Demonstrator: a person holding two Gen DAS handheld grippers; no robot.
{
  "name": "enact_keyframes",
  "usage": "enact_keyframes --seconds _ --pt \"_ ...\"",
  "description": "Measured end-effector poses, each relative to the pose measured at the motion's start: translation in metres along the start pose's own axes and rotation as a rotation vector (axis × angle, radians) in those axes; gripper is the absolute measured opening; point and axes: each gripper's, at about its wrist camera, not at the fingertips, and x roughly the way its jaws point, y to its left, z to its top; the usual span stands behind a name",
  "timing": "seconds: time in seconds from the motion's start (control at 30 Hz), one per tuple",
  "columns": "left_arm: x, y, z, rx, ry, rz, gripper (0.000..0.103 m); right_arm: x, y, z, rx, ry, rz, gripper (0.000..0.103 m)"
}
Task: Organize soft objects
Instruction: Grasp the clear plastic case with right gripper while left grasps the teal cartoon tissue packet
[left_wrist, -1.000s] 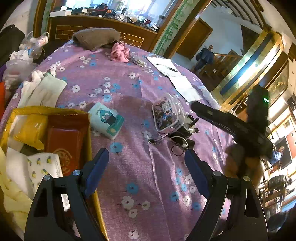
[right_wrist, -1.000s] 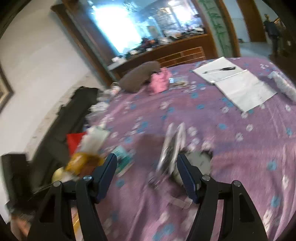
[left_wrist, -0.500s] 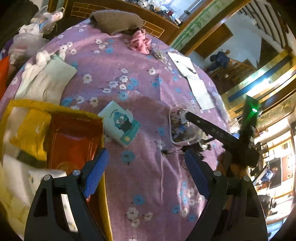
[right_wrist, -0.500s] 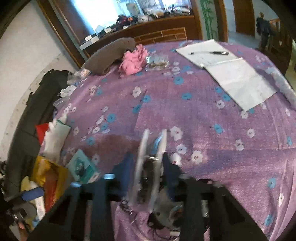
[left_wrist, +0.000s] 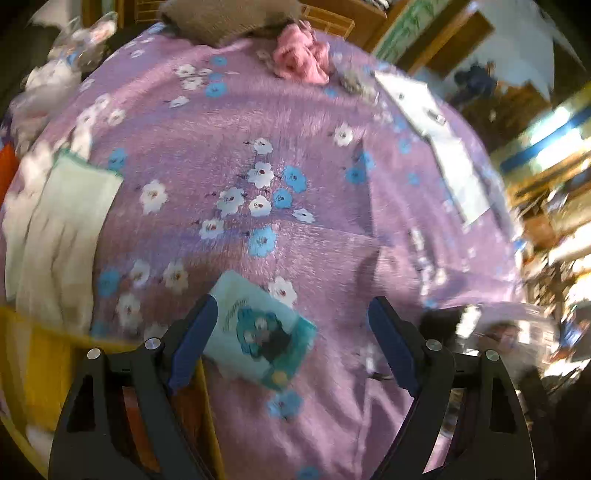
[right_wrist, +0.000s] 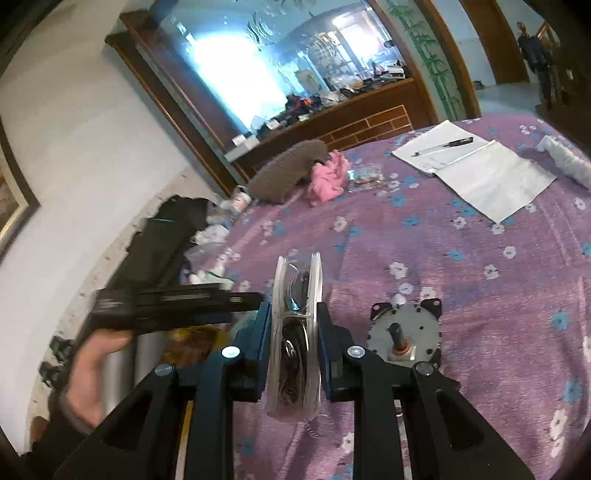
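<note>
My right gripper (right_wrist: 293, 317) is shut on a clear plastic case (right_wrist: 295, 332) with dark items inside, held on edge above the purple flowered cloth (right_wrist: 443, 258). My left gripper (left_wrist: 291, 332) is open, low over the cloth, with a teal tissue pack (left_wrist: 260, 328) lying between its fingers. A pale green folded cloth (left_wrist: 62, 221) lies at the left. A pink soft item (left_wrist: 301, 61) and a brown cushion (left_wrist: 229, 16) lie at the far edge; both also show in the right wrist view, the pink item (right_wrist: 327, 179) beside the cushion (right_wrist: 288, 170).
A yellow box (left_wrist: 40, 365) with packets sits at the lower left. A small metal motor (right_wrist: 404, 332) lies just right of the right gripper. An open notebook (right_wrist: 476, 166) with a pen lies far right. The left hand (right_wrist: 92, 369) and its gripper body show at the left.
My right gripper has closed on the clear case and lifted it. My left gripper has moved forward and down over the teal tissue pack, staying open.
</note>
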Motion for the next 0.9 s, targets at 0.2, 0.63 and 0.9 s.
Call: enact_keyframes --seconds 0.2,0.63,0.9 --pt "0.025 -0.01 -0.003 0.066 0.11 0.054 0.085 -0.01 -0.005 0.003 0.016 -0.035 0.038 0.021" --pt "0.026 -0.042 -0.065 0.344 0.138 0.09 0.085 -0.02 -0.012 0.003 0.037 -0.08 0.045 0.021" --pt "0.033 -0.057 -0.074 0.383 0.105 0.162 0.078 -0.013 -0.02 0.001 0.064 -0.056 0.04 0.021"
